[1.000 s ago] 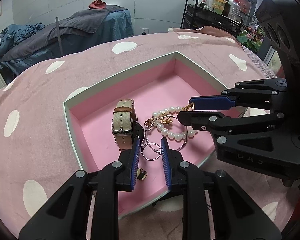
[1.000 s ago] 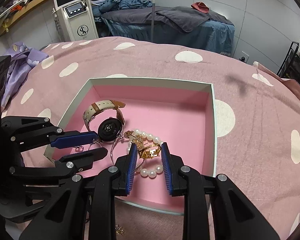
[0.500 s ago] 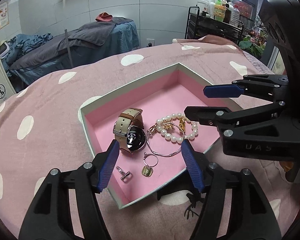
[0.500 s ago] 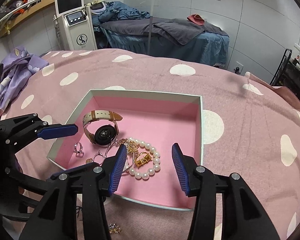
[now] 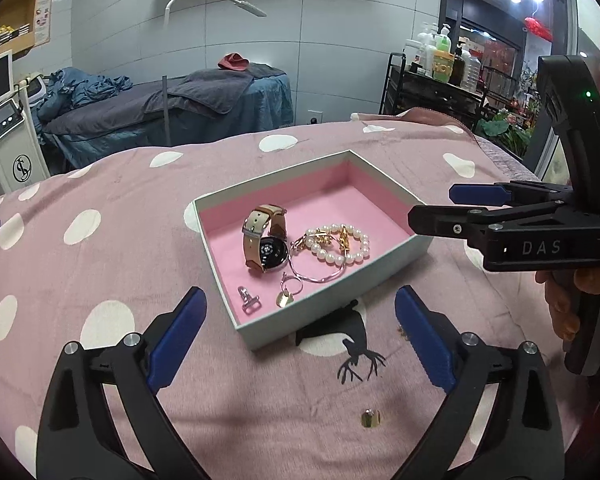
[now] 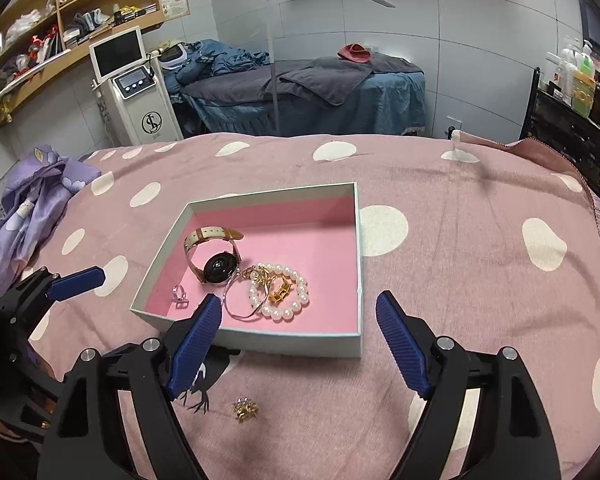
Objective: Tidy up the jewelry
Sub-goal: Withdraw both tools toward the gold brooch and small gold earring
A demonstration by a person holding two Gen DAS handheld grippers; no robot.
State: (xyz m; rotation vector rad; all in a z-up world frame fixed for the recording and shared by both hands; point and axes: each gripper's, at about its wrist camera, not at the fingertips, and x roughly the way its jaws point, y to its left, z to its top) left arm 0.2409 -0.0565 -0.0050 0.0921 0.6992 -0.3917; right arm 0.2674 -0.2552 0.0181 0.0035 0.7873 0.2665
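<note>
So both grippers, left gripper [image 5: 300,328] and right gripper [image 6: 300,340], opening with nothing between, box [image 5: 416,246] ahead holding most pieces, gold charm [image 5: 370,418] loose on blanket [image 5: 100,260] just below the left, nearer it

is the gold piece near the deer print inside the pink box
No, the small gold piece lies on the pink dotted blanket outside the box, nearer the camera.

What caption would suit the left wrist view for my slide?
Left gripper opening, nothing between its fingers, before a box holding a watch, pearl bracelet and ring on a spotted blanket.
</note>
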